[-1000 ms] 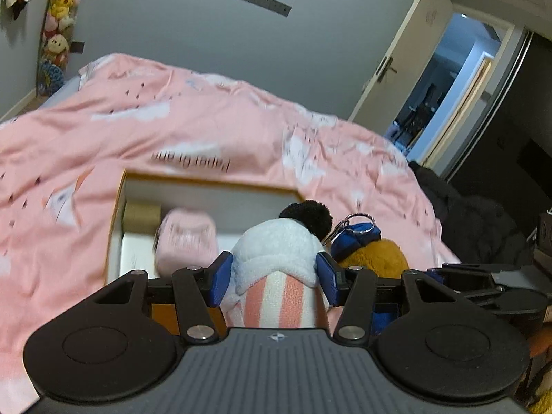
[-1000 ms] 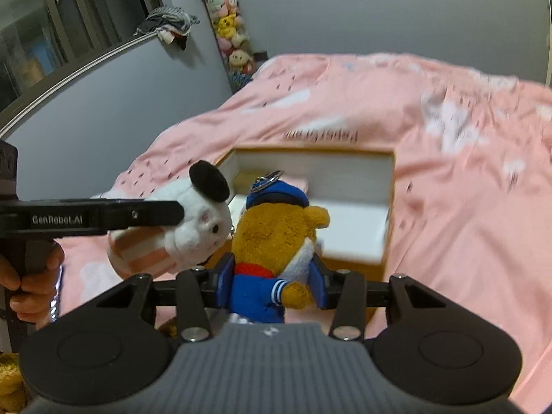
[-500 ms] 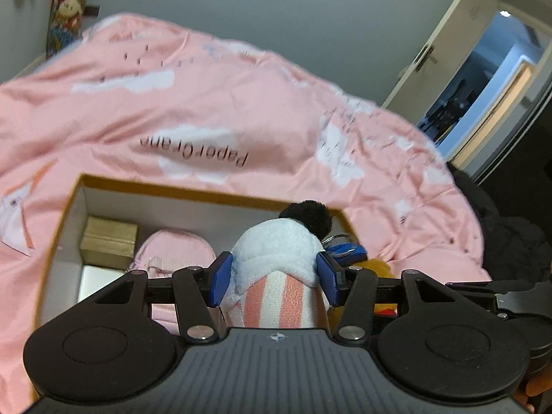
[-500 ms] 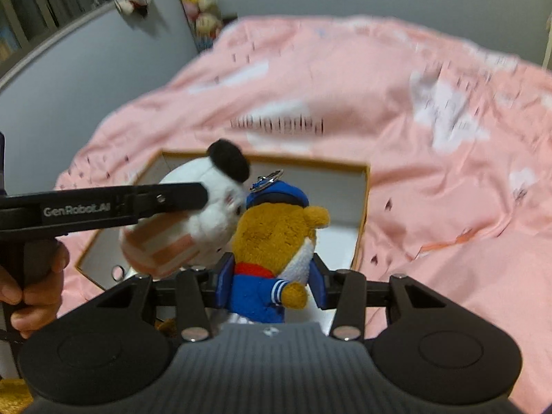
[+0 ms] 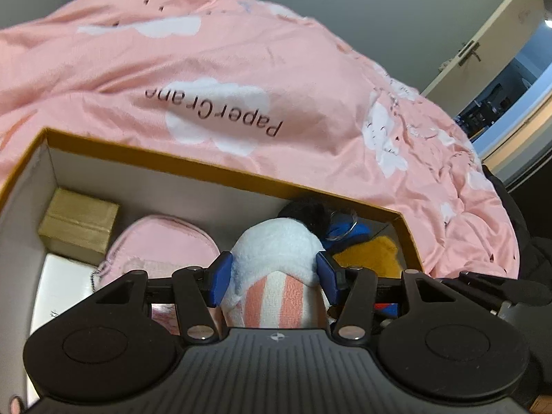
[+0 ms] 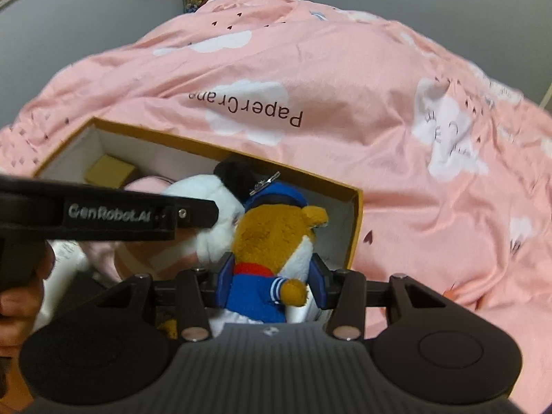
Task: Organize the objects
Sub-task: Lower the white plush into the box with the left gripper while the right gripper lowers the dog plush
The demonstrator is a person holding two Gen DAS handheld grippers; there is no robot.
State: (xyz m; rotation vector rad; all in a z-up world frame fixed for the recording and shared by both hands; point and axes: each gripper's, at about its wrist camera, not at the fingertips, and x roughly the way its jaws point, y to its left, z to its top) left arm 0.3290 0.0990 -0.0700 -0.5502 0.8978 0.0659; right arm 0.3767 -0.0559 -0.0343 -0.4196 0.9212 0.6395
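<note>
My left gripper [image 5: 274,277] is shut on a white plush toy [image 5: 276,265] with a pink-striped body and a black pompom, held inside an open cardboard box [image 5: 214,169]. My right gripper [image 6: 270,284] is shut on a brown bear plush [image 6: 272,238] in a blue cap and sailor suit. It hangs over the box's [image 6: 355,220] right end, pressed beside the white plush [image 6: 214,207]. From the left wrist view the bear [image 5: 369,253] shows to the right of the white toy. The left gripper's arm crosses the right wrist view at the left.
Inside the box lie a gold cube box [image 5: 79,224], a pink pouch [image 5: 162,248] and a white item [image 5: 62,286]. The box rests on a pink cloud-print duvet [image 5: 276,69]. A hand [image 6: 20,296] grips the left handle. A door [image 5: 483,45] stands ajar at the right.
Both grippers have moved forward and down with their plush toys, from in front of the box to inside it. The box now fills more of both views.
</note>
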